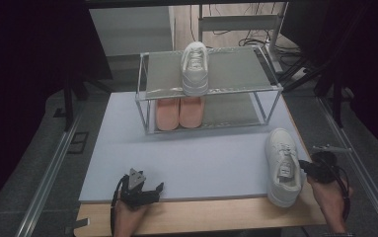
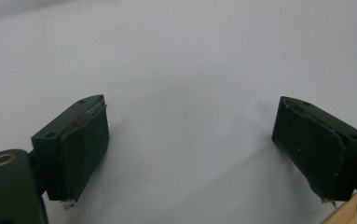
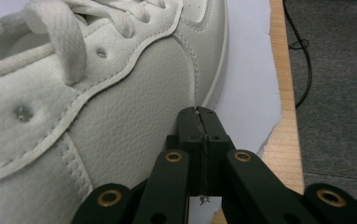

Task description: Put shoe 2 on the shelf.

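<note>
Right tongs (image 3: pixel 199 112) closed, tips against white sneaker's (image 3: pixel 87 121) side.

White lace-up leather sneakers: two. One on the rack's top shelf (image 1: pixel 195 67), one on the mat near the table's right edge (image 1: pixel 282 165).

Peach-pink shoes: two, side by side on the lower shelf (image 1: pixel 167 113) (image 1: pixel 191 111).

Two-tier metal-framed shoe rack with grey shelves (image 1: pixel 236 69): one.

Pale blue table mat (image 1: pixel 196 158): one.

Black two-jaw handheld grippers: two, left (image 1: pixel 149 189), right (image 1: pixel 304 164).
</note>
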Motion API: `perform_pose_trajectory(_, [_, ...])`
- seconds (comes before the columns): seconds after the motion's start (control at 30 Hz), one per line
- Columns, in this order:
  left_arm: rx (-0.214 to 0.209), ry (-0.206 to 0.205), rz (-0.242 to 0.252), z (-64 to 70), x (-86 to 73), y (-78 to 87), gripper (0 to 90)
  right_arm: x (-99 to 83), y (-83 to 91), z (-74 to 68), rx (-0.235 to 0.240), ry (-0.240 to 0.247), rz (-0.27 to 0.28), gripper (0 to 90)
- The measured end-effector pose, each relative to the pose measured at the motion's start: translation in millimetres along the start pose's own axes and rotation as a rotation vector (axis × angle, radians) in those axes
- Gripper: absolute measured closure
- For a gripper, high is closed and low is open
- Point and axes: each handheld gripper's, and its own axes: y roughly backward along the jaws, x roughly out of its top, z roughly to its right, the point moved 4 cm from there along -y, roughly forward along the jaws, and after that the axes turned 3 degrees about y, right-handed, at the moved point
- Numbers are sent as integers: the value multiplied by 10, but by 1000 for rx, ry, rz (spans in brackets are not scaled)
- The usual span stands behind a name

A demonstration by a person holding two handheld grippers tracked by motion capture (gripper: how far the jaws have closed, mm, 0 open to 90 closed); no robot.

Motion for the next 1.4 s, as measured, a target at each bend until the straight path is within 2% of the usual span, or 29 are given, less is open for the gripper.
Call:
perform_pose_trajectory(0.13, [0,0,0,0,0,0,109,3,-14,-18,8,-14,7,898])
perform_pose_trajectory(0.2, [0,-1,0,0,0,0,109,14,-32,-48,27,-23,11,898])
perform_pose_trajectory(0.57, [0,-1,-1,-1,0,1,109,127,-161,-406,85,45,8,898])
perform_pose_trajectory(0.97, [0,-2,-2,-1,-1,2,109,247,-287,-742,125,107,-4,898])
perform_pose_trajectory(1.4, [0,-1,-2,-1,-1,2,109,408,-472,-1264,211,199,-11,897])
